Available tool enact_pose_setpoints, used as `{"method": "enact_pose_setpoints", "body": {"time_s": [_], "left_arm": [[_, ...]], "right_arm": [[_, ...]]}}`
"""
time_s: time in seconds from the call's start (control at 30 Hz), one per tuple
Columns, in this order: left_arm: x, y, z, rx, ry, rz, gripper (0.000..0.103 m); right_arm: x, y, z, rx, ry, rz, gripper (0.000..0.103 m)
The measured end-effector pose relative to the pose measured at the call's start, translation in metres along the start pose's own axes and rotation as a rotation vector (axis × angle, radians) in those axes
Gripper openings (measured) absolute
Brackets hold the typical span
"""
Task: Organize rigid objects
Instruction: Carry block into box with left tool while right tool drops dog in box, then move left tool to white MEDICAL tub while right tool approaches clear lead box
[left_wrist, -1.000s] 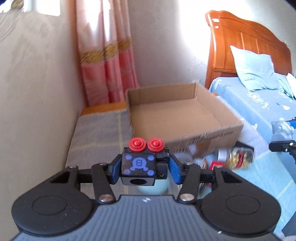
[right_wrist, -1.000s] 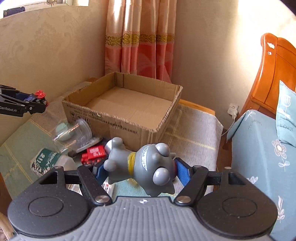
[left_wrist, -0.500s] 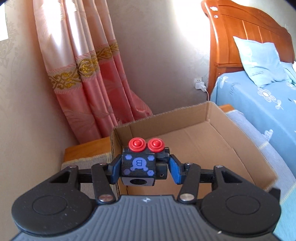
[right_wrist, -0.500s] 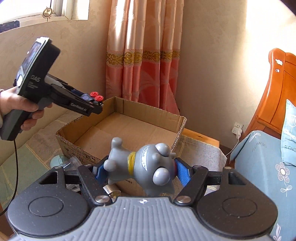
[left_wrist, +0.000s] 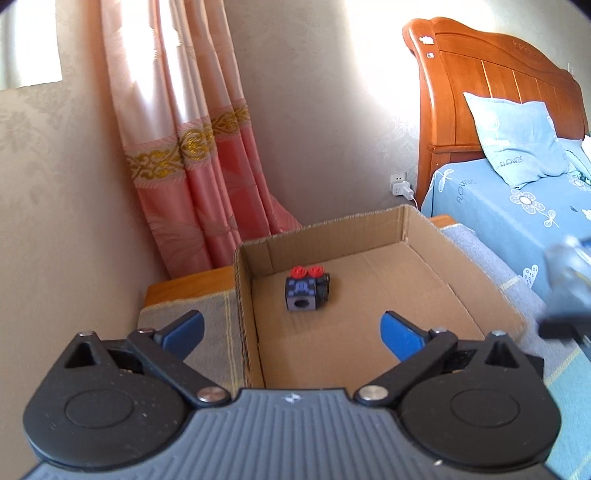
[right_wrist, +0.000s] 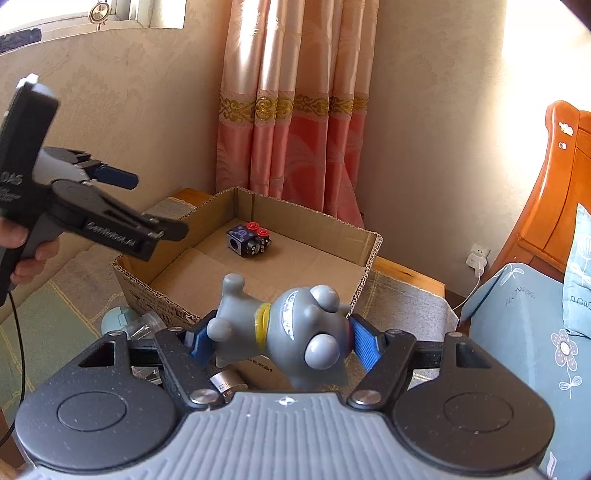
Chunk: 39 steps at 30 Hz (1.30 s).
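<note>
Left gripper (left_wrist: 291, 328): jaws opening, blue pads wide apart, nothing between them; hovers over near edge of box. Right gripper (right_wrist: 282, 341): ribbed blue pads clamp glossy grey figurine (right_wrist: 291, 328), rounded, knobbly limbs, yellow collar. Cardboard box (left_wrist: 436, 240): corrugated, shallow, open top. Inside, toward far-left corner: black cube toy (left_wrist: 306, 290), blue face, two red round buttons on top, hole in front.

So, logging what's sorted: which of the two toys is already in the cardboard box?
The black cube toy with red buttons lies inside the cardboard box; the grey figurine is outside it, clamped in the right gripper.
</note>
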<state>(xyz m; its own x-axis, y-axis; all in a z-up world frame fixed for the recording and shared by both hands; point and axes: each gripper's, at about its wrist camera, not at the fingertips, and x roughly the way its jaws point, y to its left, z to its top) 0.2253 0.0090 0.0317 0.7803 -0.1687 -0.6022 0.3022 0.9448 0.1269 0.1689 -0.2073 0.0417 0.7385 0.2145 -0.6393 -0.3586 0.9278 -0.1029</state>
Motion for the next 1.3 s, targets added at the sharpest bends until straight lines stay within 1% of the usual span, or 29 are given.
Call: {"method": "enact_pose_setpoints", "body": {"time_s": [0.23,0.43,0.53,0.67,0.7,0.73,0.77,0.8,0.9,1.0,1.17,1.3], "left_arm": [[-0.041,0.004,-0.049,-0.106,0.014,0.025,0.102],[-0.062,0.002,-0.080,-0.115,0.031,0.123,0.102],[-0.070,-0.002,-0.090,-0.113,0.036,0.131,0.102],[-0.075,-0.002,-0.097,-0.126,0.039,0.124,0.102],[-0.077,-0.003,-0.098,-0.128,0.038,0.121,0.102],[-0.077,-0.003,-0.098,-0.130,0.036,0.122,0.102],[-0.078,-0.002,-0.098,-0.131,0.034,0.123,0.102],[-0.079,-0.002,-0.099,-0.132,0.032,0.123,0.102],[-0.079,0.000,-0.099,-0.135,0.031,0.123,0.102],[-0.078,-0.001,-0.099,-0.133,0.037,0.122,0.102],[-0.078,-0.007,-0.101,-0.115,0.043,0.113,0.102],[-0.078,-0.012,-0.104,-0.101,0.057,0.100,0.102]], "right_arm": [[0.025,0.005,0.021,-0.016,0.034,-0.005,0.077],[0.064,0.002,0.049,-0.004,0.070,-0.009,0.077],[0.088,0.001,0.062,-0.001,0.094,-0.021,0.077],[0.116,-0.002,0.081,0.023,0.111,-0.048,0.078],[0.121,-0.004,0.085,0.045,0.105,-0.058,0.080],[0.125,-0.007,0.088,0.065,0.093,-0.065,0.090],[0.127,-0.009,0.091,0.078,0.083,-0.074,0.096],[0.128,-0.012,0.092,0.095,0.077,-0.085,0.103],[0.121,-0.016,0.090,0.131,0.076,-0.081,0.103],[0.107,-0.011,0.081,0.110,0.072,-0.099,0.103],[0.084,-0.002,0.059,0.107,0.085,-0.089,0.103],[0.066,0.008,0.035,0.105,0.086,-0.078,0.103]]}}
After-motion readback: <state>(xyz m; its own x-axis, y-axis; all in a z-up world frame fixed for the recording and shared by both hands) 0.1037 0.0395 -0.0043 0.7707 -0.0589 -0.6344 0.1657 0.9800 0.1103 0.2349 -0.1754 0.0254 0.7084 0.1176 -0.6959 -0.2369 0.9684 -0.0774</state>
